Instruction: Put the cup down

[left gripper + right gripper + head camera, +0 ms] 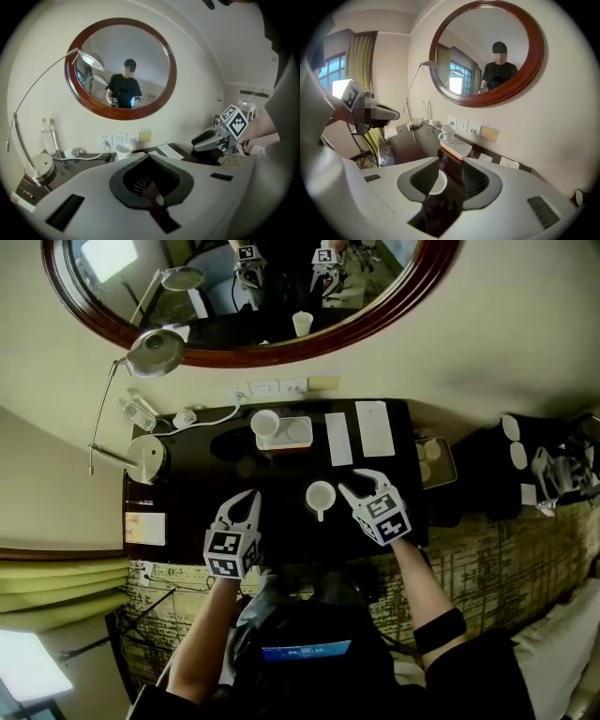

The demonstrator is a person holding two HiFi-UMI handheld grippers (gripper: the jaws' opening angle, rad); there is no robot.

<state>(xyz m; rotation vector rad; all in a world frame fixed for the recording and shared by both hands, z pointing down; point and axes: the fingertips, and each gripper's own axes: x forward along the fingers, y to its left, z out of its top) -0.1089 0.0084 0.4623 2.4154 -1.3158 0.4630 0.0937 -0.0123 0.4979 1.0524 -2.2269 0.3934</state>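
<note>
A white cup [321, 495] stands upright on the dark table [187, 493], its handle toward me. My right gripper [361, 482] hovers just right of it, jaws narrowly apart and pressing on nothing. In the right gripper view the cup [436, 182] shows low in the gap of the right gripper [451, 161], beside the left jaw, with dark table visible through the rest. My left gripper [251, 495] is left of the cup and apart from it. The left gripper [149, 157] is shut with nothing in it.
A second white cup [265, 423] sits on a white tray [298, 432] at the table's back. Two papers [373, 427] lie beside it. A lamp base [145, 457] and a bottle [139, 413] stand at the left. A round mirror [253, 296] hangs above.
</note>
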